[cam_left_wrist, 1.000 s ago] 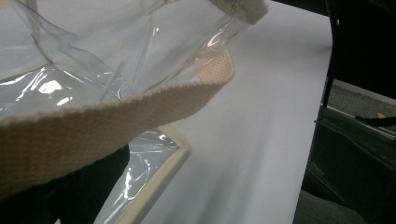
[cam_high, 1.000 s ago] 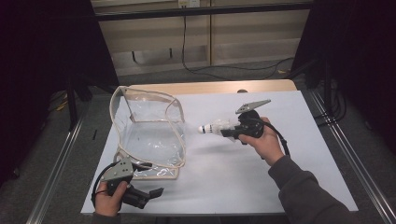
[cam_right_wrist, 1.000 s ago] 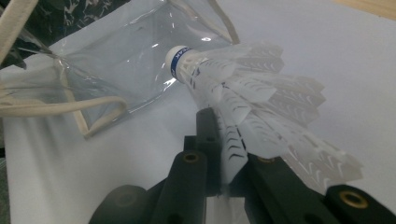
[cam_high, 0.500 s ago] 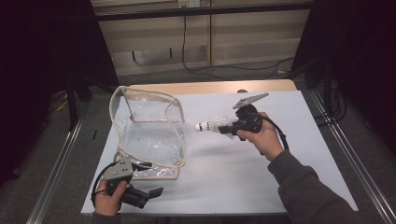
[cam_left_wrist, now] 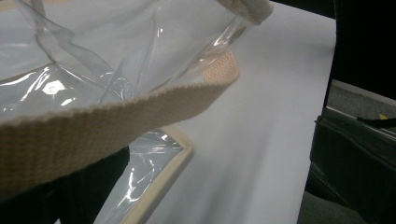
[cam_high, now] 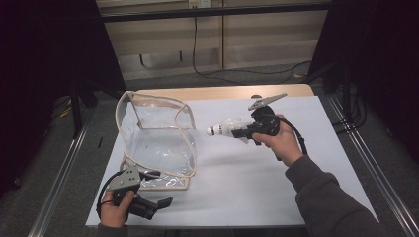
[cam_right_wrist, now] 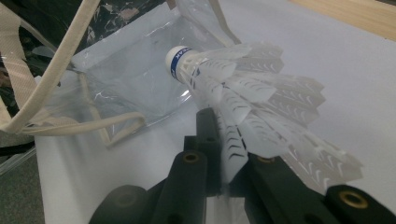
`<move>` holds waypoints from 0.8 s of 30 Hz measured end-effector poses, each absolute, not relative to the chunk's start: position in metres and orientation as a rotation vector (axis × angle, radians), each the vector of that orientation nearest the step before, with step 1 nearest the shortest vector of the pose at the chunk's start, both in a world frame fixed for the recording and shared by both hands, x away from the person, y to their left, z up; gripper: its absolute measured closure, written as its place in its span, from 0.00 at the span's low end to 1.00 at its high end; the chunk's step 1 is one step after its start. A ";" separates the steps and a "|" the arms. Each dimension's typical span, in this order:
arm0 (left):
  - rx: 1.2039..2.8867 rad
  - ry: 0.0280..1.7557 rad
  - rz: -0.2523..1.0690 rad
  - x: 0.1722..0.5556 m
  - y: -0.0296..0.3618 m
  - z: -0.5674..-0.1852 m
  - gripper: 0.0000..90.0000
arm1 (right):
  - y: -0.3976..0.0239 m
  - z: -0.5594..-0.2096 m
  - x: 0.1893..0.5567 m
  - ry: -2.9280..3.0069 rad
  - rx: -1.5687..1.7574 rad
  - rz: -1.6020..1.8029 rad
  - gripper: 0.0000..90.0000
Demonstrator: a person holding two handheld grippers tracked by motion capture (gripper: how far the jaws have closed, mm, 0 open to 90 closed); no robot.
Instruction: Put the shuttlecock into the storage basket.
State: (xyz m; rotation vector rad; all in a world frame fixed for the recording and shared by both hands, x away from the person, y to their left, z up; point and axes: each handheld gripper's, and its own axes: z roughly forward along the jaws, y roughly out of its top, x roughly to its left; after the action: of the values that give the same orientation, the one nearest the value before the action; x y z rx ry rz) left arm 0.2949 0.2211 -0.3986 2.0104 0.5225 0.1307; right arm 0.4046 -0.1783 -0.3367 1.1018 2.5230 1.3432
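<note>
Left gripper (cam_high: 148,206): I hold it at the surface's near left corner, bag strap (cam_left_wrist: 116,116) crossing its camera; jaws' state unclear.
Clear bag (cam_high: 158,143): standing open, left half.
Shuttlecock (cam_high: 225,129): clamped in my right gripper (cam_high: 237,132), now nearer the bag's mouth, ready to drop in.

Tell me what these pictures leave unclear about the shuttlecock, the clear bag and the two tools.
- Left tool, high view: too small and dark to tell open from shut; in its own view a cream strap covers it.
- Shuttlecock, right gripper view: skirt base hidden between the right tool.
- Clear bag, high view: glare hides any contents.
</note>
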 end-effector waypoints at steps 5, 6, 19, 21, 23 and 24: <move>2.013 0.523 0.132 0.295 0.221 -0.398 0.05 | -0.177 -0.329 0.404 2.530 1.085 1.345 0.98; 2.013 0.521 0.131 0.295 0.221 -0.398 0.05 | -0.177 -0.328 0.404 2.531 1.081 1.349 0.98; 2.014 0.517 0.128 0.296 0.220 -0.398 0.05 | -0.171 -0.313 0.405 2.537 1.055 1.358 0.98; 2.017 0.516 0.128 0.296 0.220 -0.398 0.05 | -0.170 -0.312 0.405 2.539 1.047 1.362 0.98; 2.016 0.517 0.127 0.296 0.220 -0.398 0.05 | -0.170 -0.310 0.405 2.539 1.044 1.363 0.98; 2.014 0.516 0.127 0.296 0.220 -0.398 0.05 | -0.170 -0.309 0.405 2.538 1.044 1.365 0.98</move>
State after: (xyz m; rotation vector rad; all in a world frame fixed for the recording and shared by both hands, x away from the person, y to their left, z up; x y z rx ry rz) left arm 0.2956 0.2197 -0.3978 2.0136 0.5164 0.1273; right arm 0.4054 -0.1697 -0.3087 1.0442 2.5385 1.3646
